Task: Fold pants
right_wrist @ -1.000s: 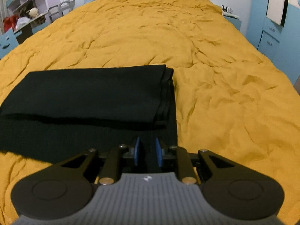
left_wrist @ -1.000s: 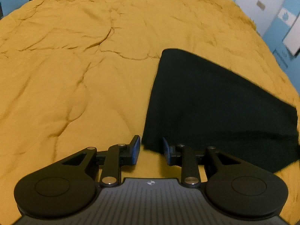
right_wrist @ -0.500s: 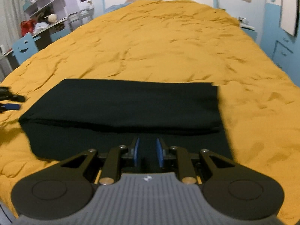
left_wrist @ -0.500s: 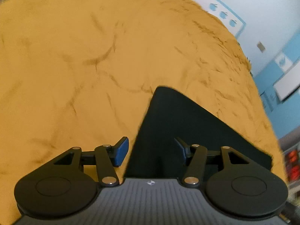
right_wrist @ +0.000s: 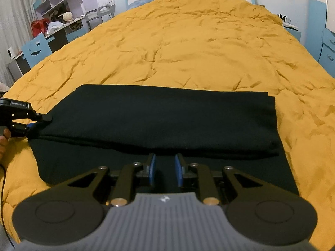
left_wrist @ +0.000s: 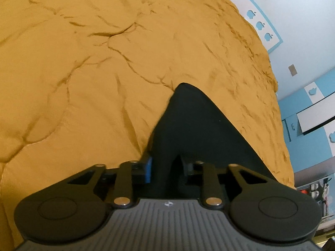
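Left gripper (left_wrist: 165, 167) pinching black pants (right_wrist: 167, 117) edge low over the bedspread (right_wrist: 188, 41), right gripper (right_wrist: 164, 168) slightly parted above them.

We look close along the left claw (left_wrist: 165, 167) from the pants' (left_wrist: 194, 129) end; our right view faces across them (right_wrist: 167, 117) up the bed (right_wrist: 188, 41).

Soft, even indoor light fills both views, with no glare and only faint shadows in the creases of the yellow bedspread (right_wrist: 188, 48). Fisheye distortion bends the frame edges, corners go dark, and the black pants (right_wrist: 167, 115) show almost no detail.
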Demonstrator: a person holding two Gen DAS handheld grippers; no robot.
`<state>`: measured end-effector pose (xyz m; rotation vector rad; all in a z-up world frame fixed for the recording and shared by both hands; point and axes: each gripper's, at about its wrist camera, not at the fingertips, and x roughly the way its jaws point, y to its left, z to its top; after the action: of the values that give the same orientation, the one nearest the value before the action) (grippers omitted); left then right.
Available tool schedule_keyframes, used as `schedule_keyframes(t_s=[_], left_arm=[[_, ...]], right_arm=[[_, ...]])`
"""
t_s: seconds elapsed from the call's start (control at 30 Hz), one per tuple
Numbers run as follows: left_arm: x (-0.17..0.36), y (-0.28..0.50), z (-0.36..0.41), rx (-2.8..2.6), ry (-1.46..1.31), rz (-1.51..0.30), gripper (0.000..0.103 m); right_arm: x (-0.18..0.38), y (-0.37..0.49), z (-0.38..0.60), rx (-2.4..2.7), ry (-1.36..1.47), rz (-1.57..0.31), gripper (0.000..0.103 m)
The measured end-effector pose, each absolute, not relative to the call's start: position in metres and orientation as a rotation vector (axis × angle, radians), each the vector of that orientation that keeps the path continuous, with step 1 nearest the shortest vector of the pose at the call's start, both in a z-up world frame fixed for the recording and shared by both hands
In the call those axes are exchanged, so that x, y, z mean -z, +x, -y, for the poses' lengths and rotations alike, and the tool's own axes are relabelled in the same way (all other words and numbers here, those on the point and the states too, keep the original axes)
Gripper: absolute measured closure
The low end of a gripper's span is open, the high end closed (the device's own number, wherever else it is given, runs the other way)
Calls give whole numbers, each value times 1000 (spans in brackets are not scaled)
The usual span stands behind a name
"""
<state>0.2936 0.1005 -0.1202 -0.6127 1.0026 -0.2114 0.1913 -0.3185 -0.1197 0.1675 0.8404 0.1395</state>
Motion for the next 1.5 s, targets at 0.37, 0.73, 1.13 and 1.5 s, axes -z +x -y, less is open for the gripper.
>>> schedule_keyframes(t_s=[0.37, 0.73, 1.13, 1.5], left_arm=[[21, 263, -15, 274, -372, -772, 95], [-5, 227, 129, 431, -121, -772, 95], [87, 230, 190, 509, 10, -1061, 93], [89, 228, 151, 695, -279, -1220, 71]], right_arm=[[120, 187, 341, -118, 227, -821, 86], [106, 168, 367, -102, 281, -770, 86], [113, 157, 380, -112, 328, -797, 86], [111, 160, 373, -145, 368, -812, 84]])
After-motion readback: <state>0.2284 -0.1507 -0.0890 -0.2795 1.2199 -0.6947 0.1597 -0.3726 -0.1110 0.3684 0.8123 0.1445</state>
